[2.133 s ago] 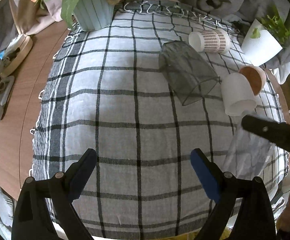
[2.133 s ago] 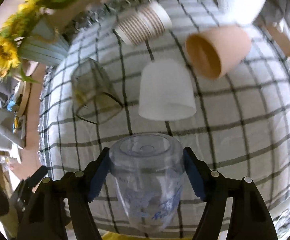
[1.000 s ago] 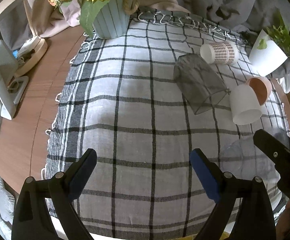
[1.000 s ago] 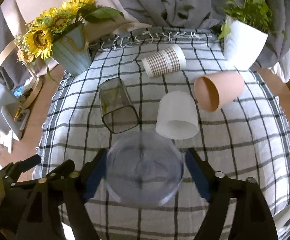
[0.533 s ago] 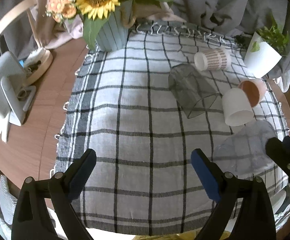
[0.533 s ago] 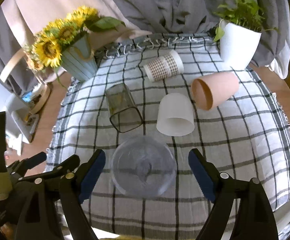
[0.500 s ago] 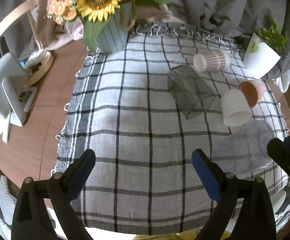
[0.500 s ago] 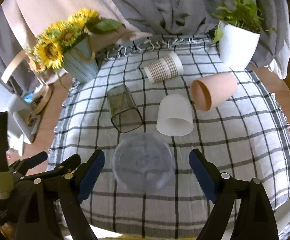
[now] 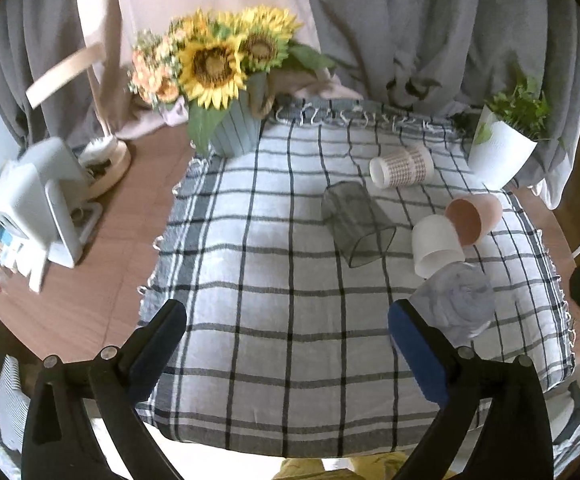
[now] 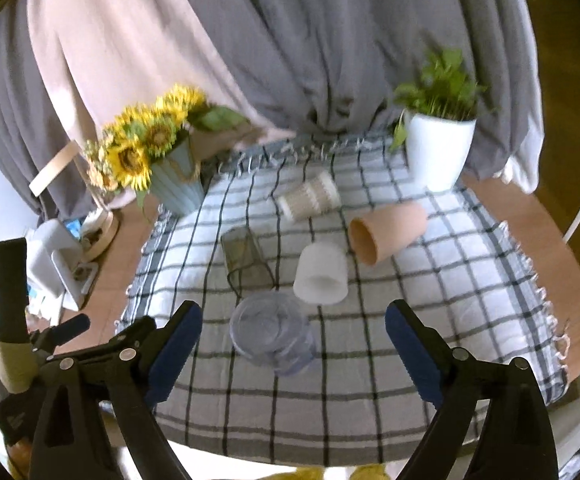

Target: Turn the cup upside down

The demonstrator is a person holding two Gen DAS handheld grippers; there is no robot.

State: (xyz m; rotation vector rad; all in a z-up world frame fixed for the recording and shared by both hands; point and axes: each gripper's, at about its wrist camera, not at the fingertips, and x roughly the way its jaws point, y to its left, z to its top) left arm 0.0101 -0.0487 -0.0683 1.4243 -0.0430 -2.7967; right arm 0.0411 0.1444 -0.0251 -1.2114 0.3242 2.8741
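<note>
Clear plastic cup [image 10: 272, 335] inverted on checked cloth [image 10: 470, 280], near bench front; no legible print. White cup [image 10: 320, 278] just behind, smoky glass [image 10: 245, 259] lying beside. Both hand-held grippers, left [image 9: 285, 332] and right [image 10: 292, 332], spread, empty.

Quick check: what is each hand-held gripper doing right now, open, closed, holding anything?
Left hand-held gripper: open, holding nothing.
Right hand-held gripper: open, holding nothing; the clear plastic cup stands on the checked cloth.

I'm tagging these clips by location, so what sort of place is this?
Probably a home dining or living room: a wooden table under a checked tablecloth, a vase of sunflowers, and grey curtains behind.
</note>
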